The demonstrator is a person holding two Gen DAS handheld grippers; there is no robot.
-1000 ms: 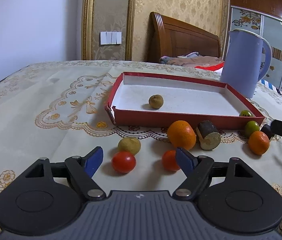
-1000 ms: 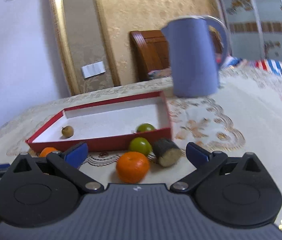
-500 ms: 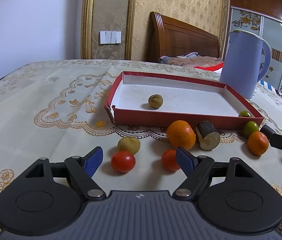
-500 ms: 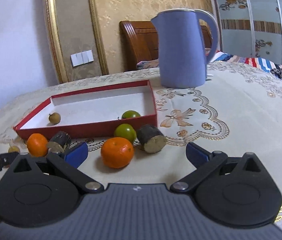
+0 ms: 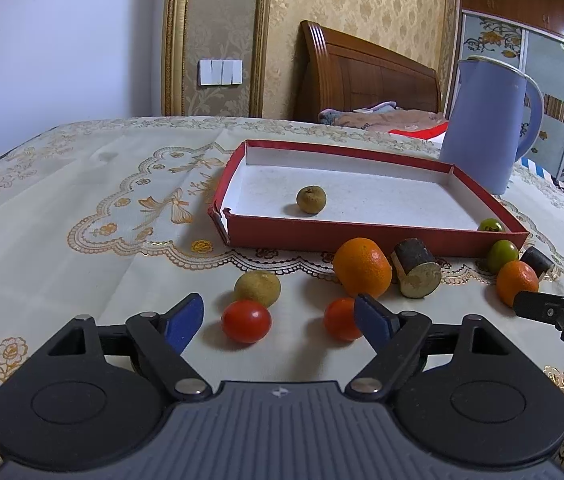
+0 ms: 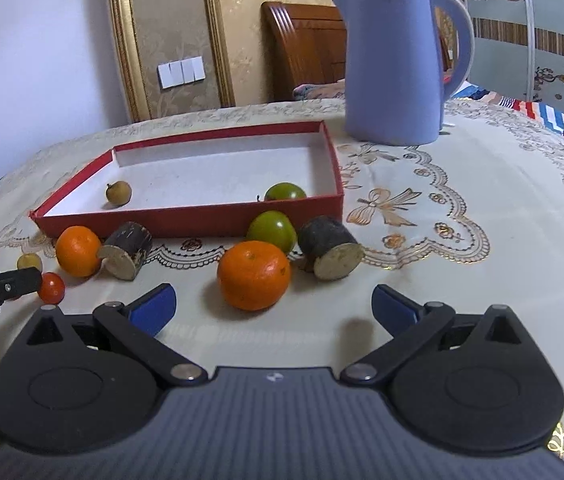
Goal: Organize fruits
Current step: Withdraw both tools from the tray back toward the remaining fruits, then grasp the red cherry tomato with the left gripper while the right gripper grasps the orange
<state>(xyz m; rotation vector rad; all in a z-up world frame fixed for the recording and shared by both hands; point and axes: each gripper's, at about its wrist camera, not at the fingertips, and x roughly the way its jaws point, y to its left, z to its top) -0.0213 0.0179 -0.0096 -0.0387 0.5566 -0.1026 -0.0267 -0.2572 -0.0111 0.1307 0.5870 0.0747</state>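
The left gripper hovered low over the surface with its jaws spread wide and nothing between them. Just ahead of its blue pads lay a red tomato, and a second red tomato sat partly hidden behind the right-hand pad. A yellowish-brown fruit rested just behind the first tomato, touching it or nearly so.

The right gripper likewise stood with jaws wide apart and empty, and a small orange lay on the cloth just beyond the gap between them. Behind that orange sat a green fruit and, beside it, a dark cut stub lying on its side with its pale cut face toward the camera.

Further left in the right wrist view, a larger orange touched a second dark stub.

Behind this row stood the red tray, its near wall close to the fruits. Inside it a small brown fruit lay toward the middle-left of the white floor, and another green fruit sat against the near wall at the right-hand corner.

Beyond the tray's far right corner a blue kettle stood upright on the surface.
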